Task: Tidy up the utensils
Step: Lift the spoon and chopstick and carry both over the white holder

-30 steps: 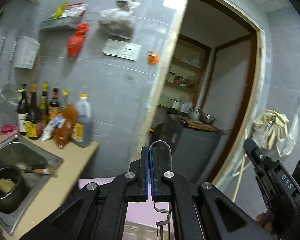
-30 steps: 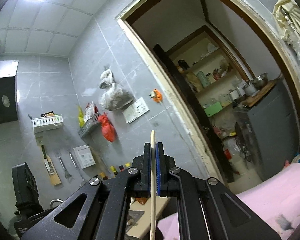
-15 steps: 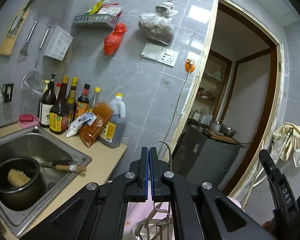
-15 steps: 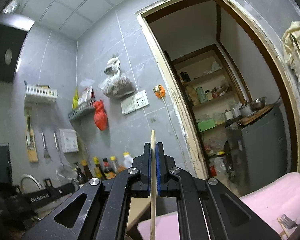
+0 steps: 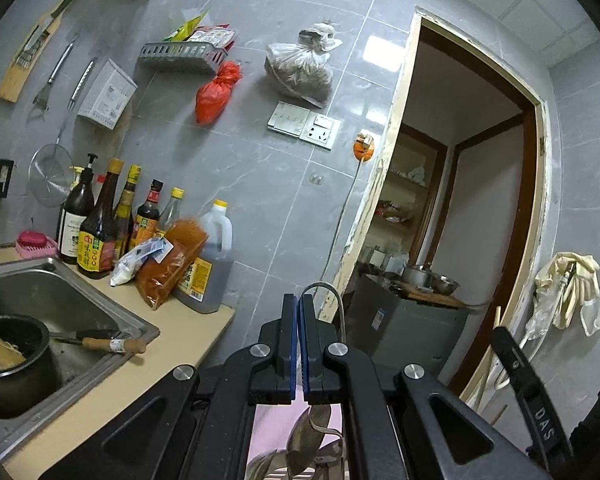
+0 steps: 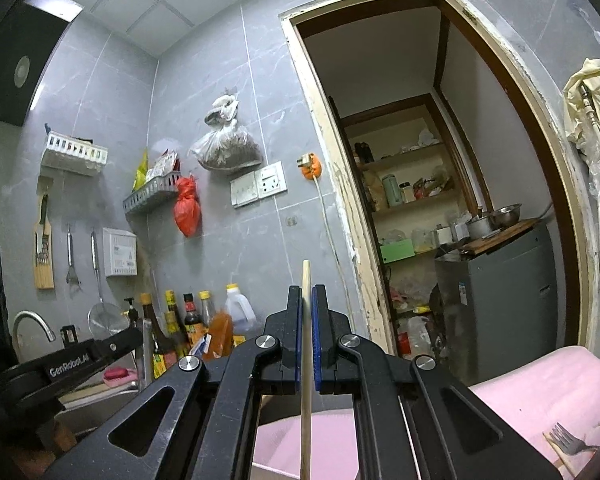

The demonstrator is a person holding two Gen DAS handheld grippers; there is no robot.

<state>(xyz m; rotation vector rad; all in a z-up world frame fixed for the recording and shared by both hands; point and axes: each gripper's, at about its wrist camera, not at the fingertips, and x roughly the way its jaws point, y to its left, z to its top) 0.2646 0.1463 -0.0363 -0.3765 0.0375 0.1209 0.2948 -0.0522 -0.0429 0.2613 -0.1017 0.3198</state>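
Note:
My left gripper (image 5: 299, 300) is shut; a metal wire handle (image 5: 332, 292) loops just beside its tips, and metal utensil parts (image 5: 312, 436) hang below the fingers, so it holds a wire-handled utensil. My right gripper (image 6: 307, 292) is shut on a thin wooden chopstick (image 6: 306, 360) that stands upright between the pads and sticks out above them. A metal fork (image 6: 568, 442) lies on the pink surface (image 6: 540, 384) at the lower right. Each gripper shows in the other's view: the right one (image 5: 528, 392), the left one (image 6: 68, 364).
A sink (image 5: 40, 292) with a dark pot (image 5: 8, 356) and a wooden-handled tool sits at the left. Sauce bottles (image 5: 100, 232) line the counter. Spatulas, a strainer and baskets hang on the tiled wall. A doorway (image 5: 460, 200) opens into a pantry with shelves.
Both grippers have tilted and turned left, bringing the sink, bottles and wall hooks more into view. Both stay shut on their utensils.

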